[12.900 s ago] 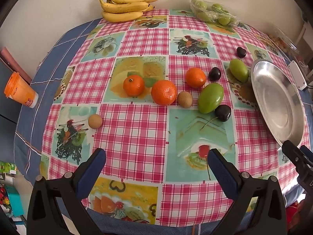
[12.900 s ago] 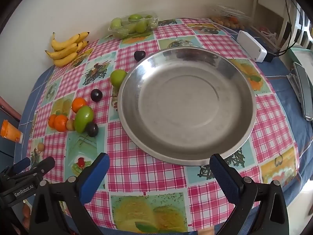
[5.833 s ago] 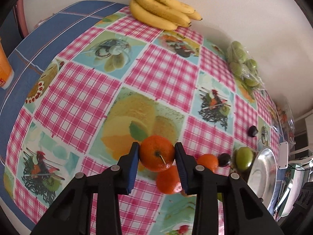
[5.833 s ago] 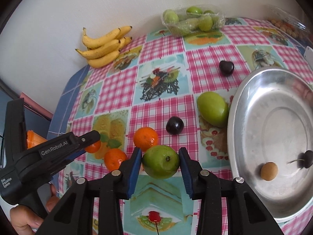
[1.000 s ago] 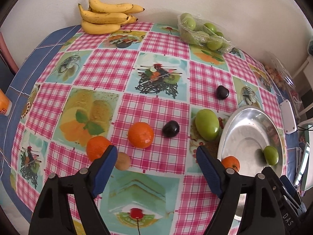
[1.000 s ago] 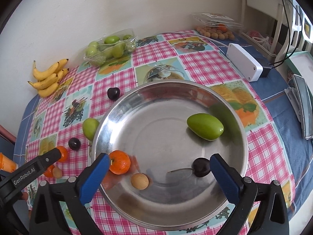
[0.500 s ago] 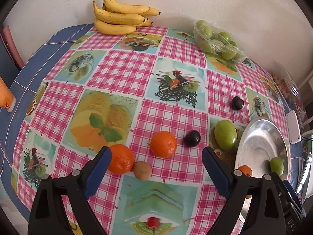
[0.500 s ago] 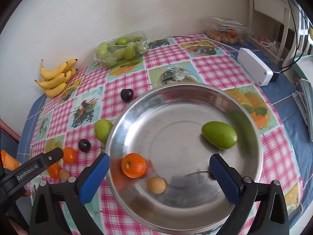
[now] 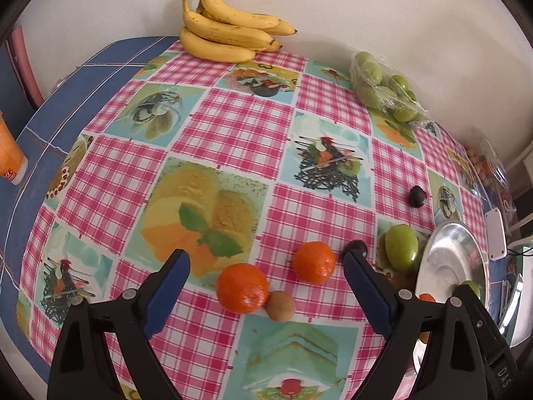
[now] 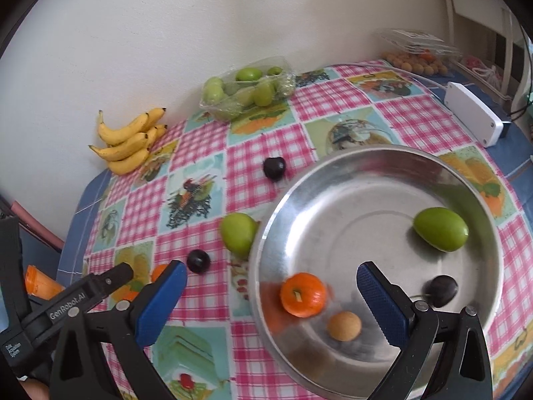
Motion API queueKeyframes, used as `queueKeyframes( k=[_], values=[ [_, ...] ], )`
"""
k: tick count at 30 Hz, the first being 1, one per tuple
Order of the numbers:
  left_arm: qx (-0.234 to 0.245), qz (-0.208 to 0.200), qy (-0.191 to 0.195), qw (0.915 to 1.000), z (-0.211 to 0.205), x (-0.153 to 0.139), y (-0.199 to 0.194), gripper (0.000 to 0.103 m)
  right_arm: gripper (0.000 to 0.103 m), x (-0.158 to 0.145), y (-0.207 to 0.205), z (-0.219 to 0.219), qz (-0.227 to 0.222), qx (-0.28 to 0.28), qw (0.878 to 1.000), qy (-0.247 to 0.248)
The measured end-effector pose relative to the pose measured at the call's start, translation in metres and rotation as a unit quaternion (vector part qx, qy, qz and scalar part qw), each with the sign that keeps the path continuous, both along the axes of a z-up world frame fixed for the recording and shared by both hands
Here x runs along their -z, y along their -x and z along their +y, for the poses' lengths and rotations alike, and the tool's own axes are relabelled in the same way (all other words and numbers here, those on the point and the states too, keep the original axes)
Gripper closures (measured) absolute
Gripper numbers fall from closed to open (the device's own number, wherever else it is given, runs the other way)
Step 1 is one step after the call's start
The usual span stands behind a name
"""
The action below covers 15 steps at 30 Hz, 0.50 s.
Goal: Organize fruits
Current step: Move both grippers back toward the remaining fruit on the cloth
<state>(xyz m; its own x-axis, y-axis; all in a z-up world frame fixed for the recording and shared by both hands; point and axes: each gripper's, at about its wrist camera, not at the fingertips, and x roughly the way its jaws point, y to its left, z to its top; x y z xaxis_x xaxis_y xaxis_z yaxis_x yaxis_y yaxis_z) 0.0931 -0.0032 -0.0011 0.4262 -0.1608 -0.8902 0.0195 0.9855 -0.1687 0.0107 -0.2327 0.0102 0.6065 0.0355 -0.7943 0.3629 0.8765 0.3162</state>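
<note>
My left gripper (image 9: 266,286) is open and empty, low over the table, with an orange (image 9: 242,288) and a small brown fruit (image 9: 280,305) between its fingers. A second orange (image 9: 314,262), a dark plum (image 9: 356,246) and a green fruit (image 9: 401,246) lie to the right. My right gripper (image 10: 271,296) is open and empty over the left rim of the steel plate (image 10: 366,166). The plate holds an orange (image 10: 302,294), a small tan fruit (image 10: 343,326), a green mango (image 10: 440,229) and a dark plum (image 10: 441,290).
Bananas (image 9: 230,35) and a wrapped tray of green fruit (image 9: 386,88) lie at the back by the wall. Another plum (image 9: 417,196) lies on the cloth. An orange cup (image 9: 10,160) stands at the left edge. A white box (image 10: 473,113) sits at the right.
My left gripper has moved forward and lower toward the two oranges and the brown fruit. My right gripper has swung left, and the plate sits further right in its view.
</note>
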Motion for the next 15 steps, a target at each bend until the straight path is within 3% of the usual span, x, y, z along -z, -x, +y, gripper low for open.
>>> queueKeyframes(
  k=[10, 15],
  values=[
    [-0.049, -0.006, 0.015, 0.9987, 0.041, -0.005, -0.008, 0.009, 0.000, 0.002, -0.024, 0.055, -0.011, -0.075, 0.997, -0.016],
    [-0.052, 0.012, 0.027, 0.9982, 0.049, 0.002, -0.011, 0.010, 0.005, 0.010, -0.033, 0.075, 0.000, -0.096, 0.995, -0.017]
  ],
)
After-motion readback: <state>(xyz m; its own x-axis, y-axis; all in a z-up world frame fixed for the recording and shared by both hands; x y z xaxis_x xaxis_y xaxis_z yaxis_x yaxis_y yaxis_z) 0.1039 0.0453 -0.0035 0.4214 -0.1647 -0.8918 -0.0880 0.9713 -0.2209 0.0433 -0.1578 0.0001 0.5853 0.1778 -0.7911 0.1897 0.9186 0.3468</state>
